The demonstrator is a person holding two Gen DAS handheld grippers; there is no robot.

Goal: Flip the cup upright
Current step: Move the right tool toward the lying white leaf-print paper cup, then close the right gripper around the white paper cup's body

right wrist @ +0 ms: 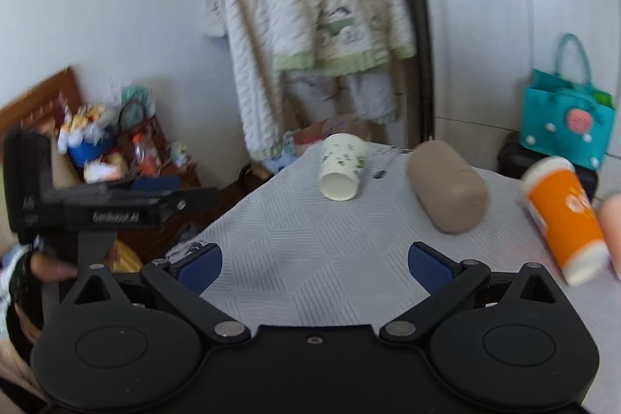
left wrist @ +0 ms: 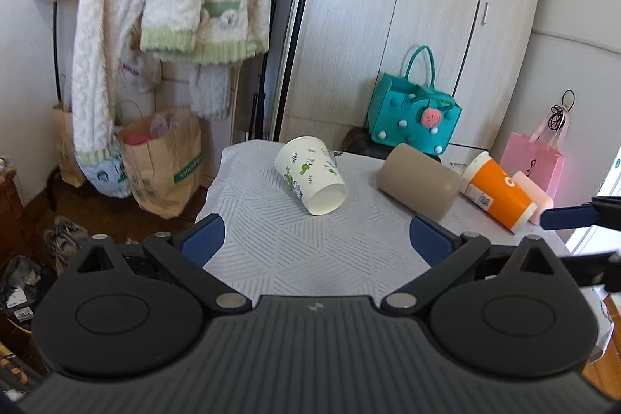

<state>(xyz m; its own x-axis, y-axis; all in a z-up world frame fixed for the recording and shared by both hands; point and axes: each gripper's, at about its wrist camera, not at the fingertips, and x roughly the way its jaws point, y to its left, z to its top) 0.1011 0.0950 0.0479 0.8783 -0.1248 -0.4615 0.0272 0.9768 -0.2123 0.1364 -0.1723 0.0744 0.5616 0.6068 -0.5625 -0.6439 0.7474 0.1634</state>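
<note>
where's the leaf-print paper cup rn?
The leaf-print paper cup lies on its side at the table's far left, left of the tan cylinder; both views show it.

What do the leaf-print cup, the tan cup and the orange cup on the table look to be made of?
Leaf-print cup: likely paper, matte white with a thin rolled rim and printed leaves. Tan cup: uniform matte beige, opaque; perhaps plastic or silicone, hard to tell. Orange cup: probably paper or plastic, smooth orange printed sleeve with white ends.

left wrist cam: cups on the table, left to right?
White leaf-print paper cup → tan cup → orange cup → pink cup. All four lie on their sides.
</note>
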